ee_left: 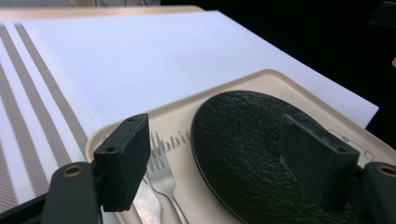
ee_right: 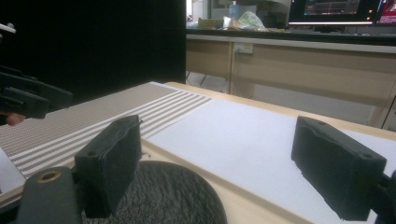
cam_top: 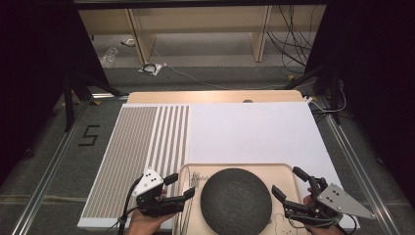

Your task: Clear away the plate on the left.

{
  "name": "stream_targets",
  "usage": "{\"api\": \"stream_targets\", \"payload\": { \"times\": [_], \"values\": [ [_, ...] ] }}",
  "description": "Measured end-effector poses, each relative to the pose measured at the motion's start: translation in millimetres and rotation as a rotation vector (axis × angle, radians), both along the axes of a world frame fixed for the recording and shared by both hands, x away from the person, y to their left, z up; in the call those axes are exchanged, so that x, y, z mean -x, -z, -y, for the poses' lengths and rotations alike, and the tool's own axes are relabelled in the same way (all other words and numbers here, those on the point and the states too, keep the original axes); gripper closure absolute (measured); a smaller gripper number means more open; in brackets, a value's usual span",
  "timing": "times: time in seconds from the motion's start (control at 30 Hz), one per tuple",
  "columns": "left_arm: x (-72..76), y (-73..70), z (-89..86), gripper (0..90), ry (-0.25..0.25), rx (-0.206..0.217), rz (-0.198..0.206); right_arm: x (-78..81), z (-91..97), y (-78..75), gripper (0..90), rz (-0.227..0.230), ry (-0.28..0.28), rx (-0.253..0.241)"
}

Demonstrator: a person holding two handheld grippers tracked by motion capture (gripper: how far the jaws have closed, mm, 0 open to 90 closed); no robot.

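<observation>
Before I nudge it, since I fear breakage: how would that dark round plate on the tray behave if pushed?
The black plate looks stiff, stone-like and rough-textured, so probably heavy and fragile if dropped. It lies flat on the beige tray, so it should slide rather than roll or tip. Pushed left, it may shove the fork beside it.

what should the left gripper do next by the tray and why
Probably lower the left gripper onto the fork: its jaws stand open with nothing between them, and the fork lies on the tray just left of the black plate.

Table (cam_top: 254,127) beyond tray (cam_top: 230,167) bare, free passage; near edge crowded: dark plate (cam_top: 236,200) fills tray, fork (cam_top: 188,208) just left of it
</observation>
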State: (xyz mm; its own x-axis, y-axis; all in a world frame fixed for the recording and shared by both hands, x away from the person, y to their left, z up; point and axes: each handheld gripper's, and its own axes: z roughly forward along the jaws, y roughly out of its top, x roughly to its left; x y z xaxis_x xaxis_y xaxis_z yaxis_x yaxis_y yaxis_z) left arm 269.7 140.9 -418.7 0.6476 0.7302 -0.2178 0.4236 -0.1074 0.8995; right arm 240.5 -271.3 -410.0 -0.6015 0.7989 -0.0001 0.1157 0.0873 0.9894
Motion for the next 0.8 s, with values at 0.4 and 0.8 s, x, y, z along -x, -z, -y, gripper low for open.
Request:
{"api": "stream_targets", "payload": {
  "times": [0.4, 0.8],
  "values": [
    [2.2, -0.8, -6.9, 23.3, 0.022, 0.023, 0.059, -0.2, 0.0, 0.1, 16.9, -0.001, 0.000, -0.003],
    [6.3, -1.8, -12.4, 20.7, 0.045, 0.032, 0.117, 0.2, 0.0, -0.1, 16.9, 0.002, -0.002, -0.001]
  ]
}}
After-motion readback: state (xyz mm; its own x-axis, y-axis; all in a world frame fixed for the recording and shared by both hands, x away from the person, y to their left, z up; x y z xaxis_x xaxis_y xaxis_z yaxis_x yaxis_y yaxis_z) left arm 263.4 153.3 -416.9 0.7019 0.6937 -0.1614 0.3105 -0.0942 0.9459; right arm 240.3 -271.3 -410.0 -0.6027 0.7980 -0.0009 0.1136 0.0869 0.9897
